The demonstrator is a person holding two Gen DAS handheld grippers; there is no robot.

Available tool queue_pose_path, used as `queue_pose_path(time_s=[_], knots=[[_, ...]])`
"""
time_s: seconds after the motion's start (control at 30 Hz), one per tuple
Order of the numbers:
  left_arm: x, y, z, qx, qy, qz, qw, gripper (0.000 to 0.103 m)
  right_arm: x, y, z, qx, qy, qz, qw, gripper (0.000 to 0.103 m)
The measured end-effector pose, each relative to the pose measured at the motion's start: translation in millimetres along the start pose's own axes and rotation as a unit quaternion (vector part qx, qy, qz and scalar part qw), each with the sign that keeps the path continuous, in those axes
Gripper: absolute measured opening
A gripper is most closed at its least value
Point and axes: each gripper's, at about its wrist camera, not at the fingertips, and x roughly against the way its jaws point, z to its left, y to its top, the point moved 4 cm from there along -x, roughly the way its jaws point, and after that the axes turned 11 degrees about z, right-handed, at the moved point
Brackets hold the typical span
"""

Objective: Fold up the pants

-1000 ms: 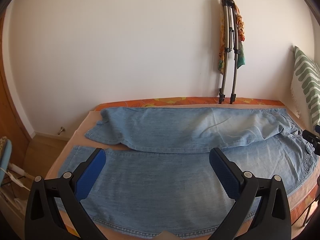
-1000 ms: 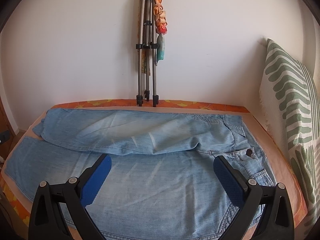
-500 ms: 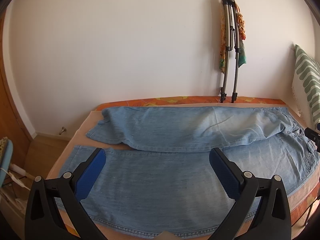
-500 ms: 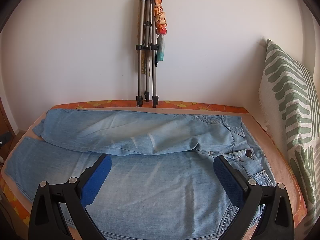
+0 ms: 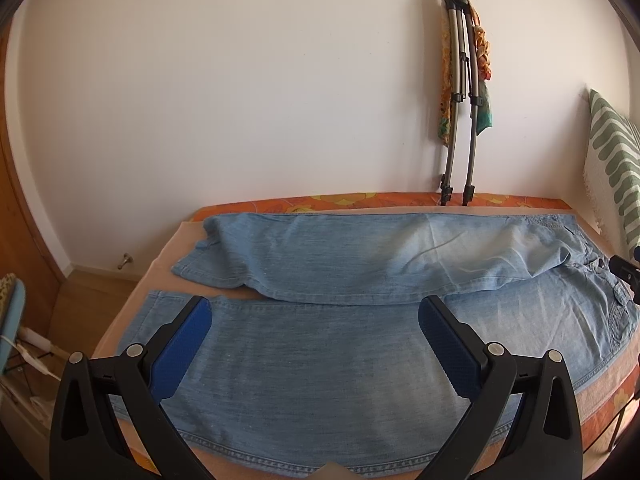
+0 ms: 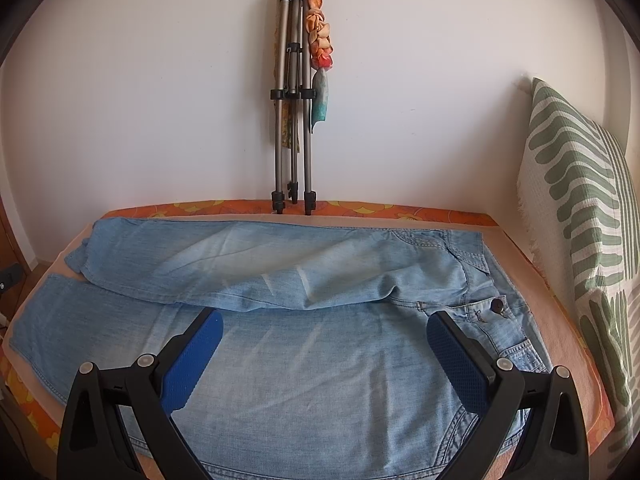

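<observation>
Above the near edge of the bed, the left gripper (image 5: pixel 314 322) hangs with its blue pads spread wide, nothing between them, and the right gripper (image 6: pixel 325 334) matches it, jaws apart and empty. Both hover over the jeans (image 5: pixel 340 352), not touching the denim as far as these views tell.

The jeans lie spread across the bed (image 6: pixel 560 320), waistband and button (image 6: pixel 498 305) toward the striped pillow (image 6: pixel 580 208) on the right, hems toward the left. The near leg lies flat and broad; the far leg (image 6: pixel 240 268) is rumpled and overlaps the near one along its inner edge. That layout suggests the fold has not begun, and bringing one leg over the other looks like the first job.

Edges now: the near leg's outer seam runs right along the mattress front, easy to pinch from this side. The far leg sits just beside the wall, where a folded tripod (image 6: pixel 294 120) draped with cloth stands on the orange bedding, so room back there is tight. The left end of the bed offers open space, floor beyond it.
</observation>
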Motion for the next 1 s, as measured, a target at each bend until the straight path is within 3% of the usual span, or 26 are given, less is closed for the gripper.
queue_pose_path(time_s=[1.0], knots=[[0.3,-0.7,4.1,0.001,0.0,0.0,1.0,0.103,-1.0,-0.9,1.2,0.003,-0.001,0.0,1.0,0.103]])
